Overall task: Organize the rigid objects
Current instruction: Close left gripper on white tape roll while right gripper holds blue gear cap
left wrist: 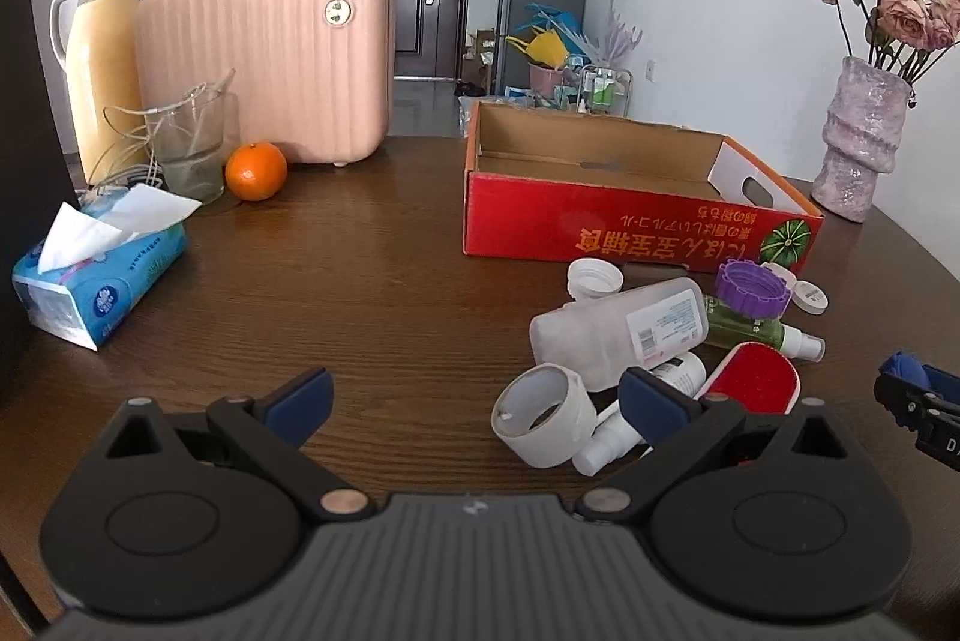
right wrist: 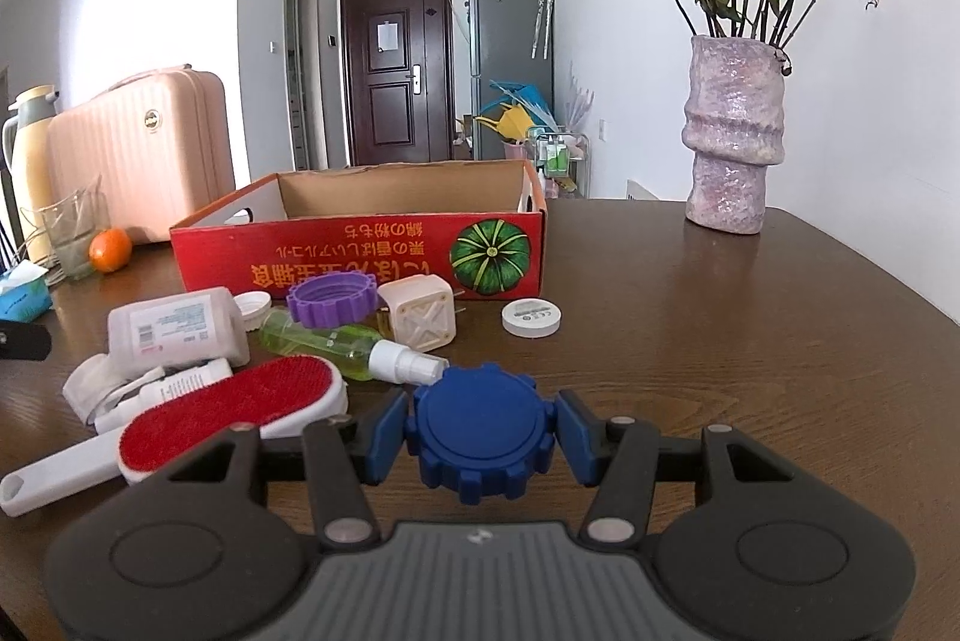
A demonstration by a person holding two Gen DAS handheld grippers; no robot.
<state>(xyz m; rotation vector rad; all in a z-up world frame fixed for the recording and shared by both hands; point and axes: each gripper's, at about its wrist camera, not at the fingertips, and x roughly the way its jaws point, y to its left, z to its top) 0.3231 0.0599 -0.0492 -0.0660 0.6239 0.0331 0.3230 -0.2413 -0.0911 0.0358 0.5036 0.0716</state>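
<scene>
My right gripper is shut on a blue ridged lid, held just above the table in front of the pile. My left gripper is open and empty, left of the pile. The pile holds a white bottle, a green spray bottle, a purple ridged ring, a red lint brush, a tape roll, a white cube and a round white lid. Behind it stands an empty red cardboard box.
A purple vase of dried roses stands at the back right. A pink case, a yellow thermos, a glass, an orange and a tissue pack are on the left.
</scene>
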